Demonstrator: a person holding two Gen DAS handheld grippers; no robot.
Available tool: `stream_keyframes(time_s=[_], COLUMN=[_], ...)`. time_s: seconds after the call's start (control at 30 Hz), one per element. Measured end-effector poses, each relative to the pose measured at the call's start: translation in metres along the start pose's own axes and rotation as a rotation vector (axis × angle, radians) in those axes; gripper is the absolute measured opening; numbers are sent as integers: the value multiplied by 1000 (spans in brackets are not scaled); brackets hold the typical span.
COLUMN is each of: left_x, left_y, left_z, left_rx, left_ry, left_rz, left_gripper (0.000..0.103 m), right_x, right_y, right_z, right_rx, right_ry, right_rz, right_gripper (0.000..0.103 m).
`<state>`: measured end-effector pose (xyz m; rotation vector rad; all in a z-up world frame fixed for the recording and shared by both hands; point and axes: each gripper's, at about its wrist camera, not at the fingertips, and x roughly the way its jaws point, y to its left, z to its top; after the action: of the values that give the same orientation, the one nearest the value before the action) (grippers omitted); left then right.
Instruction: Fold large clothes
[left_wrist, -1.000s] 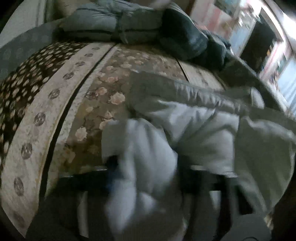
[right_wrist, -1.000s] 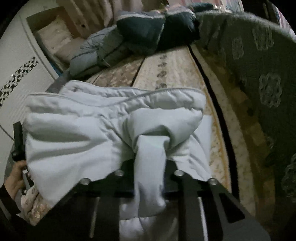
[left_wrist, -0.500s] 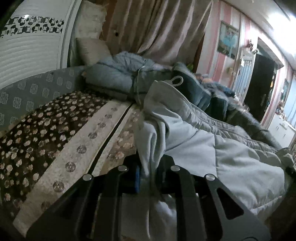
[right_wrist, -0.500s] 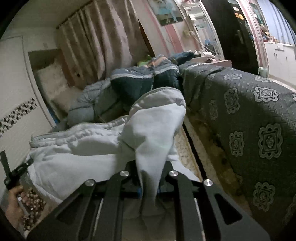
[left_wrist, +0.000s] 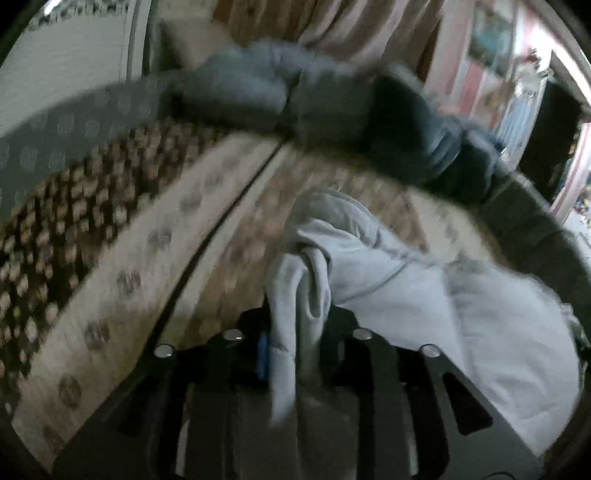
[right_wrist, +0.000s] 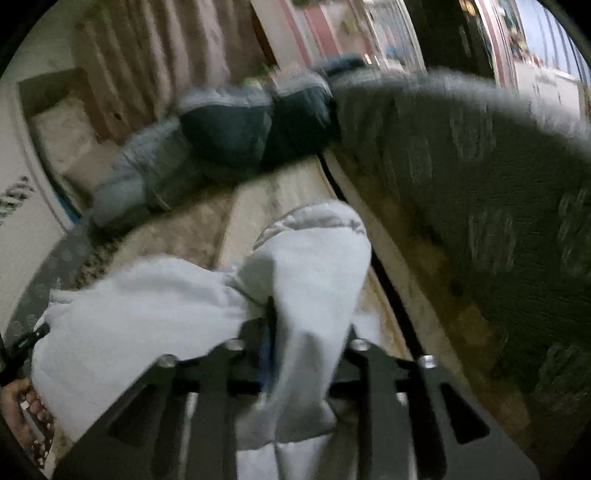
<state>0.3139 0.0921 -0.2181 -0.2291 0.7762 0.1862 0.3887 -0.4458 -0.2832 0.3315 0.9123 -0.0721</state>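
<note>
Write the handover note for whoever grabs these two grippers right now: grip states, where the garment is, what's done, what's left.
Left gripper: shut on a bunched edge of the pale grey padded jacket.
Right gripper: shut on another bunched edge of the same jacket.
The jacket hangs stretched between both grippers above the patterned bed cover. Both views are blurred.
Done: both edges gripped.
Left: lay it flat, fold, smooth. No finished fold shows yet.

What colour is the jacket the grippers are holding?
Pale grey-blue. The jacket shows best in the right wrist view.
</note>
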Motion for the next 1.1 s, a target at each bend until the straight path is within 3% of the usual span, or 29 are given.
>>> stream_keyframes(time_s=[0.03,0.07,0.1,0.13,0.2,0.27,0.3,0.4,0.47,0.57,0.63,0.77,0.87,1.1], left_x=[13,25,29,31,21,-7,-26,-75,-92,-86,-62,-17,-1,36], left_y=[1,4,9,15,23,19,6,-51,-93,-150,-176,-165,-167,-165], left_z=[-5,-12,-17,-19,-10,1,7,7,-13,-45,-64,-62,-57,-55], left_rx=[10,11,7,-8,-52,-37,-17,134,251,374,469,393,426,398], left_ry=[43,77,82,88,64,-26,-99,-255,-298,-258,-204,-105,-85,-1], left_rz=[17,40,69,99,137,200,209,110,12,-94,-87,-92,-62,-43], left_gripper=[42,53,71,76,84,83,83,89,94,94,96,100,100,100], right_x=[15,20,23,22,6,-27,-48,-71,-66,-37,-17,5,18,47], right_y=[-7,-11,-16,-20,-20,-9,4,52,84,113,114,112,110,112], right_z=[-10,-14,-16,-14,-1,11,14,4,-20,-45,-47,-50,-50,-42], right_rx=[22,33,57,82,106,106,97,-13,-98,-236,-242,-280,-297,-309], right_ry=[31,36,46,52,51,-50,-115,-163,-130,-49,-20,15,35,74], right_rz=[-20,-28,-28,-21,-70,-120,-102,-12,57,50,40,40,16,-8], right_gripper=[69,79,93,97,97,97,97,100,101,101,101,102,102,102])
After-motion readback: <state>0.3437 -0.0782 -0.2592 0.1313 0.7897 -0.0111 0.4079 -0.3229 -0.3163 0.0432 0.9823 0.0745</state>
